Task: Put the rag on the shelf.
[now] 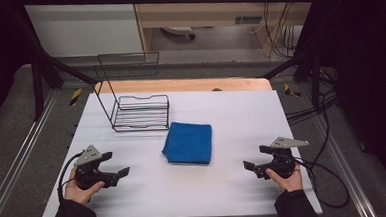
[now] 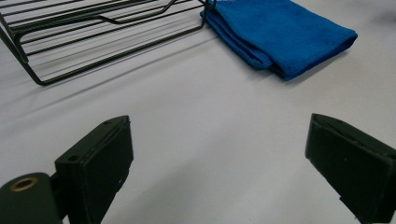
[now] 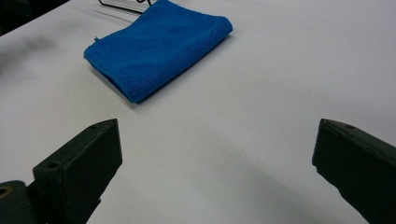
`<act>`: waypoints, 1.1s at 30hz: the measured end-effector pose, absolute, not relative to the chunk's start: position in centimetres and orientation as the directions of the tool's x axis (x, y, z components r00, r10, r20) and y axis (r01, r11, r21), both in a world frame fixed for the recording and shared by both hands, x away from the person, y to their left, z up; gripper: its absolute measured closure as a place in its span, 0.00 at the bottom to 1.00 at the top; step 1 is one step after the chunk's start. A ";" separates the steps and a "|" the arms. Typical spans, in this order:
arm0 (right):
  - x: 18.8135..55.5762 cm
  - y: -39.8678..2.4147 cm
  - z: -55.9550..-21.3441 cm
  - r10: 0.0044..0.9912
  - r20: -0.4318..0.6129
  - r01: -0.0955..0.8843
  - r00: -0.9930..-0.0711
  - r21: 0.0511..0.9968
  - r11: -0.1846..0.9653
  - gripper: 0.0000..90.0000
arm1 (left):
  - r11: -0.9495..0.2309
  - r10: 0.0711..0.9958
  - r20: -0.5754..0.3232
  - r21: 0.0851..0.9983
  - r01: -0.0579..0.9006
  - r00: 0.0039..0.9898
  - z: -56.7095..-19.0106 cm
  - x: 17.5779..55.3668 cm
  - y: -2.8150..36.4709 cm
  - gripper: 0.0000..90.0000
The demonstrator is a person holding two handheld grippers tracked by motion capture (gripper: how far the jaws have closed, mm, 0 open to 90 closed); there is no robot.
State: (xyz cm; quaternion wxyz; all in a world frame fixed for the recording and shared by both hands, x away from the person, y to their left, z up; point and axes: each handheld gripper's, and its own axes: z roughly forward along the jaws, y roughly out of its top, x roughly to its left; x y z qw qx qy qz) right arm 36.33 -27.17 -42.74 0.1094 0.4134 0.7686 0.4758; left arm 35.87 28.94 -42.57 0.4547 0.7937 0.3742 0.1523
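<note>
Blue microfibre cloth (image 1: 188, 143): folded into a flat rectangle of several layers, lying on the white table surface (image 1: 225, 187) near its centre, just beside the black wire rack (image 1: 140, 111).

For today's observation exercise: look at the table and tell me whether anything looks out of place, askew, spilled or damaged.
Nothing stands out. The blue cloth lies neatly folded and flat mid-table, just clear of the wire rack, which stands upright and looks intact. The table shows no spills. Both hand-held grippers are open and empty.
</note>
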 end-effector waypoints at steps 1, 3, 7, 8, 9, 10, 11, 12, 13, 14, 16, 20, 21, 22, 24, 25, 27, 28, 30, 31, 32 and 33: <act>36.3 -27.2 -42.7 0.740 0.227 0.534 -0.633 0.820 0.205 0.02 | -0.304 0.733 -0.100 0.836 0.456 0.673 -42.6 35.9 29.0 0.09; 36.3 -27.1 -42.7 0.741 0.228 0.536 -0.632 0.819 0.205 0.02 | -0.304 0.733 -0.101 0.836 0.457 0.672 -42.6 35.9 29.0 0.08; 36.3 -27.0 -42.8 0.743 0.227 0.539 -0.630 0.816 0.209 0.02 | -0.304 0.733 -0.101 0.835 0.458 0.672 -42.6 35.8 29.0 0.08; 36.4 -27.0 -42.8 0.743 0.229 0.541 -0.629 0.816 0.206 0.03 | -0.306 0.732 -0.100 0.836 0.456 0.674 -42.6 35.8 29.0 0.08; 36.4 -26.9 -42.8 0.743 0.227 0.541 -0.629 0.815 0.209 0.03 | -0.306 0.732 -0.100 0.836 0.456 0.674 -42.6 35.8 29.0 0.08; 36.4 -26.7 -42.8 0.746 0.230 0.546 -0.625 0.812 0.207 0.03 | -0.307 0.732 -0.099 0.836 0.456 0.674 -42.6 35.8 29.0 0.08; 36.4 -26.6 -42.8 0.746 0.227 0.545 -0.626 0.811 0.211 0.03 | -0.306 0.733 -0.100 0.835 0.457 0.672 -42.6 35.8 29.0 0.08; 36.3 -26.4 -42.8 0.746 0.228 0.547 -0.626 0.810 0.212 0.03 | -0.305 0.734 -0.099 0.835 0.458 0.671 -42.6 35.8 29.0 0.08; 36.3 -26.3 -42.8 0.746 0.230 0.548 -0.625 0.809 0.210 0.03 | -0.305 0.735 -0.099 0.835 0.458 0.671 -42.6 35.8 29.0 0.08; 36.3 -26.0 -42.7 0.746 0.229 0.550 -0.625 0.808 0.213 0.03 | -0.304 0.735 -0.101 0.835 0.459 0.670 -42.6 35.8 29.0 0.08; 36.3 -25.8 -42.7 0.749 0.218 0.546 -0.626 0.808 0.222 0.03 | -0.305 0.741 -0.098 0.832 0.463 0.665 -42.7 35.8 29.0 0.08; 36.4 -24.5 -42.4 0.755 0.194 0.553 -0.626 0.794 0.254 0.07 | -0.301 0.743 -0.101 0.833 0.465 0.662 -42.6 35.8 29.0 0.08; 36.4 -24.5 -42.4 0.755 0.194 0.553 -0.626 0.794 0.254 0.07 | -0.300 0.744 -0.101 0.833 0.465 0.661 -42.6 35.8 29.0 0.08; 36.5 -24.3 -42.5 0.752 0.188 0.548 -0.631 0.794 0.262 0.09 | -0.299 0.745 -0.103 0.832 0.467 0.659 -42.6 35.8 29.0 0.08; 36.4 -23.5 -42.4 0.745 0.177 0.547 -0.643 0.787 0.285 0.10 | -0.301 0.745 -0.102 0.831 0.468 0.660 -42.7 35.8 29.0 0.08; 36.4 -22.8 -42.4 0.733 0.168 0.536 -0.659 0.788 0.302 0.13 | -0.301 0.744 -0.101 0.831 0.467 0.660 -42.7 35.8 28.9 0.08; 36.4 -22.1 -42.3 0.729 0.160 0.529 -0.666 0.789 0.311 0.15 | -0.301 0.745 -0.102 0.830 0.468 0.660 -42.6 35.8 28.9 0.08; 36.4 -22.1 -42.3 0.729 0.160 0.529 -0.666 0.789 0.311 0.15 | -0.304 0.744 -0.100 0.830 0.468 0.661 -42.6 35.8 28.9 0.08; 36.5 -21.2 -42.2 0.720 0.147 0.518 -0.678 0.791 0.326 0.18 | -0.304 0.745 -0.100 0.829 0.469 0.659 -42.6 35.8 28.9 0.08; 36.5 -20.8 -42.2 0.719 0.139 0.512 -0.681 0.793 0.331 0.20 | -0.307 0.746 -0.097 0.828 0.469 0.659 -42.6 35.8 28.8 0.08; 36.7 -19.9 -42.2 0.709 0.123 0.495 -0.694 0.797 0.347 0.22 | -0.305 0.746 -0.099 0.828 0.471 0.658 -42.6 35.8 28.8 0.08; 36.7 -19.9 -42.2 0.709 0.123 0.495 -0.694 0.797 0.347 0.22 | -0.304 0.746 -0.100 0.828 0.470 0.658 -42.6 35.8 28.8 0.08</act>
